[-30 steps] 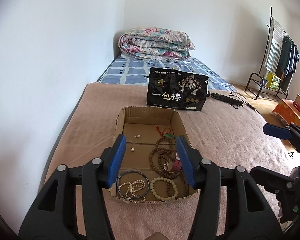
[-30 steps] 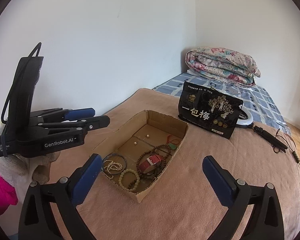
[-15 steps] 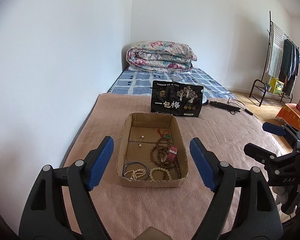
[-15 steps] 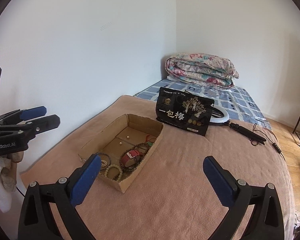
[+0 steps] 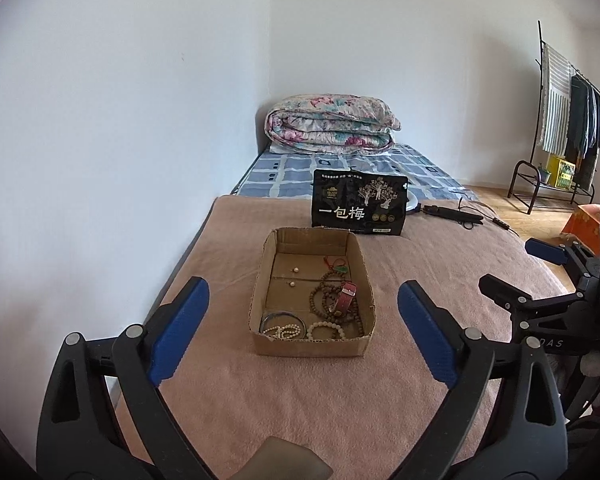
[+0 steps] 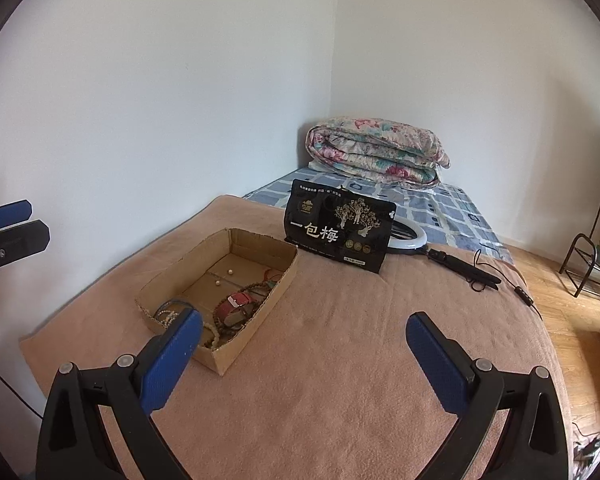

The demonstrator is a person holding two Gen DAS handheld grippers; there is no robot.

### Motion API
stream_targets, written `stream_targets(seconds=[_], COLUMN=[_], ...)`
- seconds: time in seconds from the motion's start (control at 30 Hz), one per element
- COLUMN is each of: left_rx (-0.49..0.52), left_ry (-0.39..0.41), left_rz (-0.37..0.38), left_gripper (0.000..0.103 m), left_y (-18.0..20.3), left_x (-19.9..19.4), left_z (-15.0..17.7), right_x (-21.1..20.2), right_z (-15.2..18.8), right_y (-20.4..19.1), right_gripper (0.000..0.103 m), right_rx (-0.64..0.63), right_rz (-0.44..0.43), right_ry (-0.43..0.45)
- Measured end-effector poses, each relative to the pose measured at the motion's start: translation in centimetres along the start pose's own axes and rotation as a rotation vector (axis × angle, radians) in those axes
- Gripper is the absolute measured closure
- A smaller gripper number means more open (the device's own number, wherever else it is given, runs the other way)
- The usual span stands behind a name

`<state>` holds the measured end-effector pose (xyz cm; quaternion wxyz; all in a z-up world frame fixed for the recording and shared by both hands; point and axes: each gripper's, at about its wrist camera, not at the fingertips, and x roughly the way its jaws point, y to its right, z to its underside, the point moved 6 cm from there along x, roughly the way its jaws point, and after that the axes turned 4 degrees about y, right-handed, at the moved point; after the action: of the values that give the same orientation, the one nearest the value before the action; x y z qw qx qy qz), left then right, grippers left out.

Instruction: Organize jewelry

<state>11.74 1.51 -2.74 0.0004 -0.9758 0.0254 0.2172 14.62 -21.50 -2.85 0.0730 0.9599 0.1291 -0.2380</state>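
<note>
Pulling back from the cardboard box (image 5: 313,294), the left gripper (image 5: 302,330) now hangs well short of it with its blue fingers wide apart and nothing between them; a second ago those fingers were narrower and right over the jewelry. The right gripper (image 6: 303,360) has retreated too, spread and empty. All the pieces lie in the box on the pink blanket (image 6: 340,360): red watch (image 5: 343,298), brown bead strands (image 5: 320,300), pale bracelets (image 5: 326,330), two loose pearls (image 5: 295,270). Nothing remains outside, so the sorting looks finished, I'd judge.
</note>
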Motion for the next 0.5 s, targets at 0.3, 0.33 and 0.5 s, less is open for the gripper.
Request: stream_targets(seconds=[0.3,0.33,0.5], left_rx=[-0.006,-0.006,-0.001], left_ry=[-0.002,0.002,0.012], left_rz=[-0.05,-0.052,-0.057], left_gripper=[0.0,0.0,0.0], left_y=[-0.58,-0.6,-0.64], left_x=[-0.08,-0.23,-0.6], left_z=[0.5,0.52,0.48], right_x=[0.2,0.19,0.23], right_z=[0.27,0.28,0.34], right_y=[0.54,0.63,0.78], right_gripper=[0.0,0.0,0.0], right_rx=[0.025,0.03,0.035], right_rz=[0.007,0.008,0.009], right_ry=[0.002,0.004,0.006])
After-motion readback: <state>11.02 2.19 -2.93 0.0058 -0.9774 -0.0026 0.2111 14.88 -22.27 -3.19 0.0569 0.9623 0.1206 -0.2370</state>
